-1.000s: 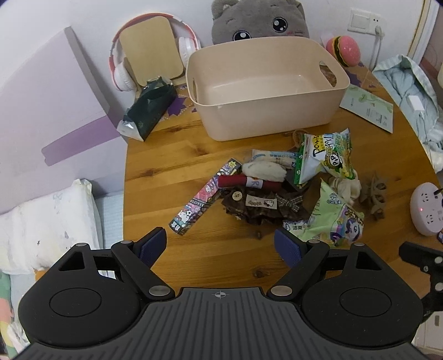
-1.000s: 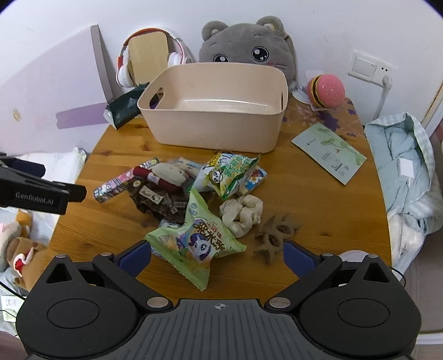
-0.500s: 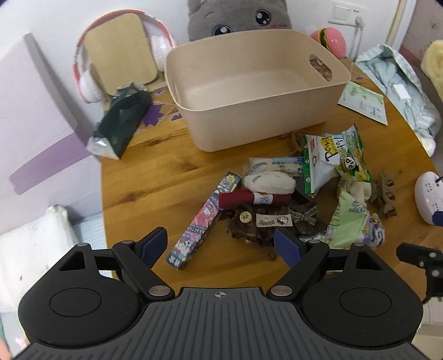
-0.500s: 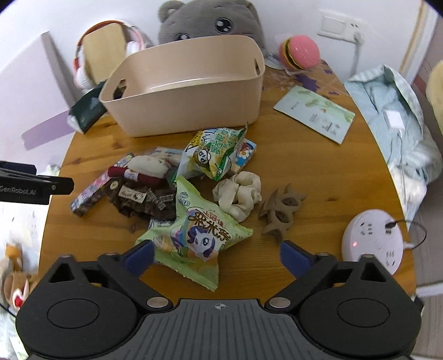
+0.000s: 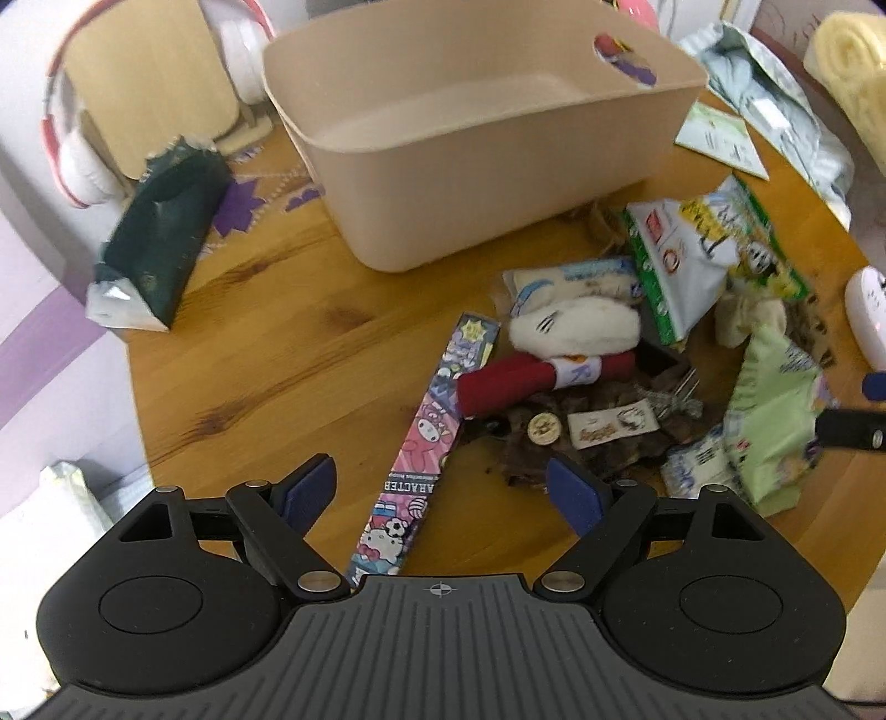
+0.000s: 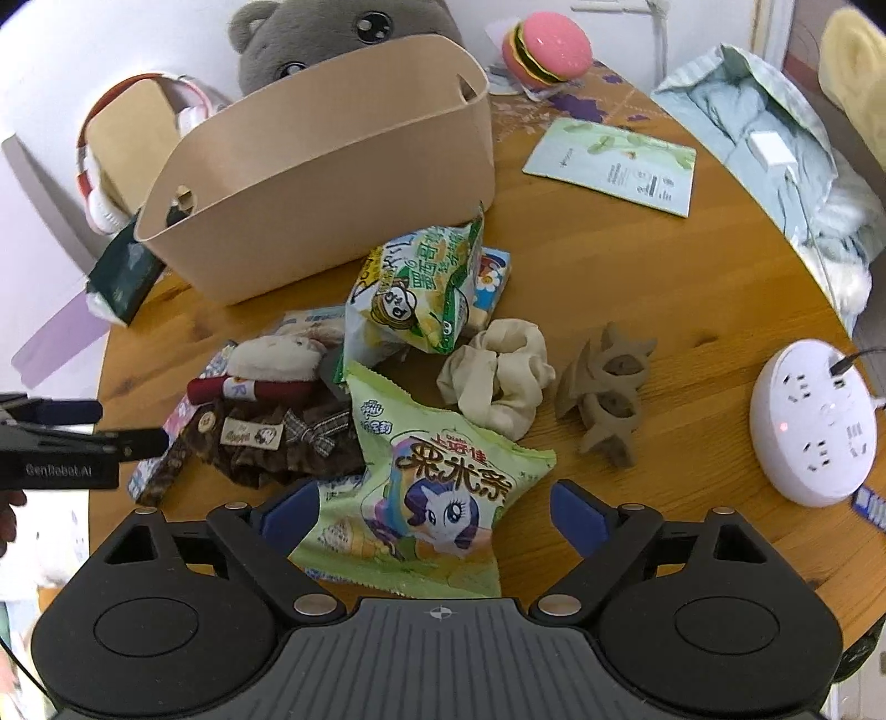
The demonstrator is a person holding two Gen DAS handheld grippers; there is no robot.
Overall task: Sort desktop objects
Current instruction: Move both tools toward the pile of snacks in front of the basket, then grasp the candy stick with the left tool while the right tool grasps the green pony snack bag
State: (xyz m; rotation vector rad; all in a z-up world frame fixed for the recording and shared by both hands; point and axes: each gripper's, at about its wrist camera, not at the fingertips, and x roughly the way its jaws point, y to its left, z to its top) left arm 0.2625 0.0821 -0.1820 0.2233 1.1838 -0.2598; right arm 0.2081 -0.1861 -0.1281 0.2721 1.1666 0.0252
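A heap of small items lies on the round wooden table in front of an empty beige bin [image 5: 498, 183]. My left gripper [image 5: 440, 484] hangs open over the near end of a long cartoon box [image 5: 437, 421], beside a red roll [image 5: 509, 382] and brown bow cloth [image 5: 598, 437]. My right gripper [image 6: 434, 509] is closing slightly around a light green pony snack bag [image 6: 443, 487], and its pads stand clear of the bag. Beyond lie a green chip bag [image 6: 421, 299], a cream scrunchie [image 6: 498, 376] and a brown hair claw [image 6: 603, 393].
A white round power strip [image 6: 814, 421] sits at the right table edge, with a green sachet [image 6: 614, 160] and burger toy [image 6: 545, 50] behind it. A dark green tissue pack [image 5: 160, 238] and headphones [image 5: 72, 166] stand left of the bin. Pale bedding lies past the right edge.
Both grippers have sunk toward the heap and rolled, so the items look larger. The left one now has the cartoon box between its fingers. The right jaws have narrowed a little.
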